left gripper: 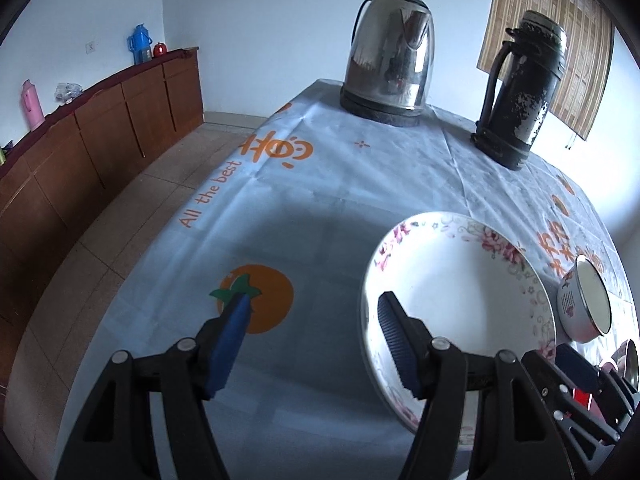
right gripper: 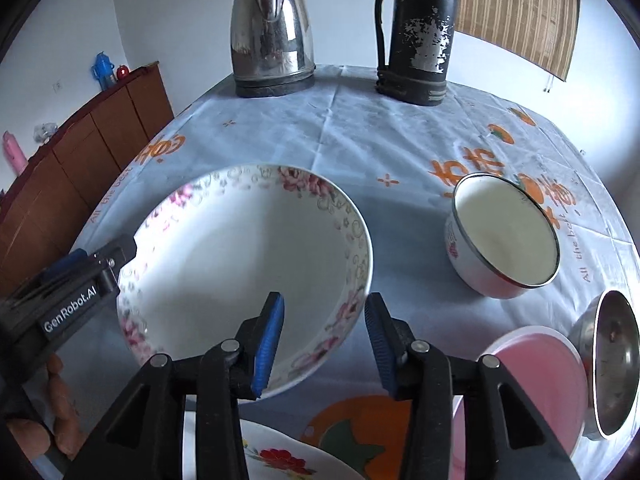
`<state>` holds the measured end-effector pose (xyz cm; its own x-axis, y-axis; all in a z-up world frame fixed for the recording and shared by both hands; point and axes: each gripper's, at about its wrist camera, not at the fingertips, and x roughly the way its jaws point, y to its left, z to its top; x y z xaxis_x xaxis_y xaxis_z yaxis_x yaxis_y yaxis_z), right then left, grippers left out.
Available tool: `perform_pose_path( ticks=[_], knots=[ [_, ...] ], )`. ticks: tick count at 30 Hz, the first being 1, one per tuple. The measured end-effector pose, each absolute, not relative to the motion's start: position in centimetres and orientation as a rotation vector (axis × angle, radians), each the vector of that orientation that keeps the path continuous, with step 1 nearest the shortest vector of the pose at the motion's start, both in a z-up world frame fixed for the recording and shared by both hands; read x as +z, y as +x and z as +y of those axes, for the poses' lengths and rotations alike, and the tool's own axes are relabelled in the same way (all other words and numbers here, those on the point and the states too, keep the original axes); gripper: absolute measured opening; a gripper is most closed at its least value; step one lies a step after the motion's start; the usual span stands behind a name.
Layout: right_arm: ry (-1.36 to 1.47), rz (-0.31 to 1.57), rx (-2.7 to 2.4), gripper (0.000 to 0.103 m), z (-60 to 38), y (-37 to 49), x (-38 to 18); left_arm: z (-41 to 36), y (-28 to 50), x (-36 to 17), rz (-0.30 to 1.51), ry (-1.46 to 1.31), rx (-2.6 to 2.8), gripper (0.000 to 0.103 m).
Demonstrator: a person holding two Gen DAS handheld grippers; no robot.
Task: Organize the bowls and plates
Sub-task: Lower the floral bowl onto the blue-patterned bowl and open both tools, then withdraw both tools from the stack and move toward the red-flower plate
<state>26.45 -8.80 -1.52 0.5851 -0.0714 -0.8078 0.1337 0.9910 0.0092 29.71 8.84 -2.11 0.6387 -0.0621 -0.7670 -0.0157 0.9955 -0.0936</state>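
A large white floral-rimmed bowl (right gripper: 240, 248) sits mid-table; it also shows in the left wrist view (left gripper: 460, 292). My left gripper (left gripper: 312, 312) is open, its right finger over the bowl's left rim and its left finger over the cloth. My right gripper (right gripper: 324, 316) is open and straddles the bowl's near right rim. A white enamel bowl (right gripper: 504, 236) stands to the right, also seen in the left wrist view (left gripper: 588, 300). A pink plate (right gripper: 536, 364), a steel bowl (right gripper: 612, 364) and a floral plate (right gripper: 280, 456) lie near the front.
A steel kettle (right gripper: 272, 32) and a black thermos (right gripper: 420, 36) stand at the table's far edge. The table (right gripper: 400, 136) has a pale blue cloth with orange prints. A wooden sideboard (left gripper: 100, 128) runs along the left wall.
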Motion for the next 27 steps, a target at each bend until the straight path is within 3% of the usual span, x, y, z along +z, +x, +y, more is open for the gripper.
perform_pose_path(
  ticks=[5,11,14,16,27],
  knots=[
    [0.1,0.915,-0.113,0.045,-9.2,25.7,-1.0,9.0,29.7,-2.0,0.873,-0.085,-0.022,0.066],
    [0.158,0.736,-0.089,0.045,-10.3,21.2,2.4,10.1,28.7,-0.7,0.794,-0.05,0.025,0.066],
    [0.197,0.643,-0.026,0.057,-11.2,17.7,3.1,10.9,28.0,-0.9,0.777,-0.047,0.04,0.066],
    [0.19,0.598,-0.009,0.059,-11.6,15.9,3.0,11.3,27.6,-1.0,0.776,-0.065,0.044,0.066],
    [0.236,0.526,0.037,0.059,-13.2,12.1,2.2,13.2,22.4,-1.7,0.697,-0.084,0.127,0.067]
  ],
)
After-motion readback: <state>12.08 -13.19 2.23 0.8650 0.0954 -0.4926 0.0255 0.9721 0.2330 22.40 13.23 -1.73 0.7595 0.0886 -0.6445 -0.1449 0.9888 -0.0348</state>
